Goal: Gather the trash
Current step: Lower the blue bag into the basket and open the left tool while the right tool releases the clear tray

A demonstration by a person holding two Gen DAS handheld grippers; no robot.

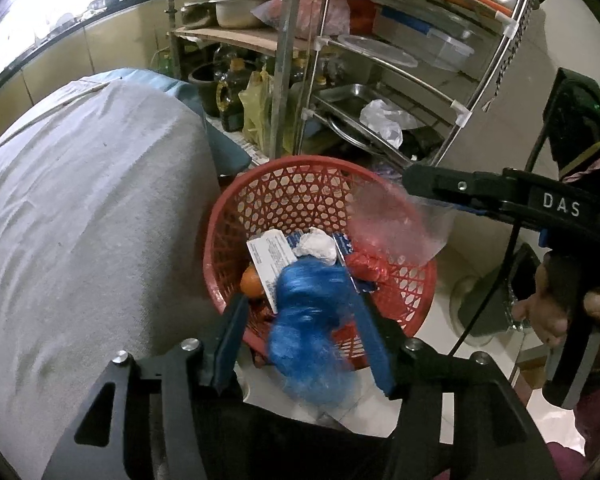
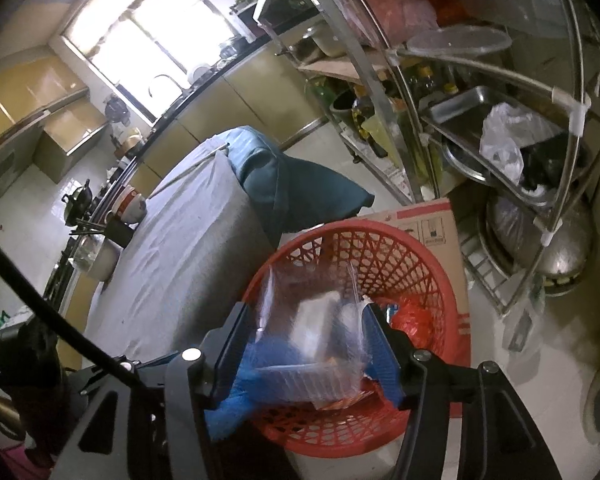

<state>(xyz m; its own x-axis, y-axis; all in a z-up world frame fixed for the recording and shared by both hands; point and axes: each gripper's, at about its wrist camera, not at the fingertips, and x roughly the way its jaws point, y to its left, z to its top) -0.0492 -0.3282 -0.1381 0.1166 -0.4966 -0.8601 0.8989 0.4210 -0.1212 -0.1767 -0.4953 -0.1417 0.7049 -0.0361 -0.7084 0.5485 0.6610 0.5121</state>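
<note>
Red mesh basket [image 1: 400, 292] sits below both; left gripper [image 1: 300, 344] parted around blurred blue bag [image 1: 312, 320], right gripper [image 2: 304, 348] parted around clear bag [image 2: 320, 320]

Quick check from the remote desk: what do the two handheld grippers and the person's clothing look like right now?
Both are black handheld units with two flat fingers faced in blue pads and silver bolt heads at the pivots. The left gripper shows this in its own view. The right gripper carries white "DAS" lettering on its body, and a black cable hangs from it. The hand wears a wrist bracelet; clothing looks dark maroon.
</note>
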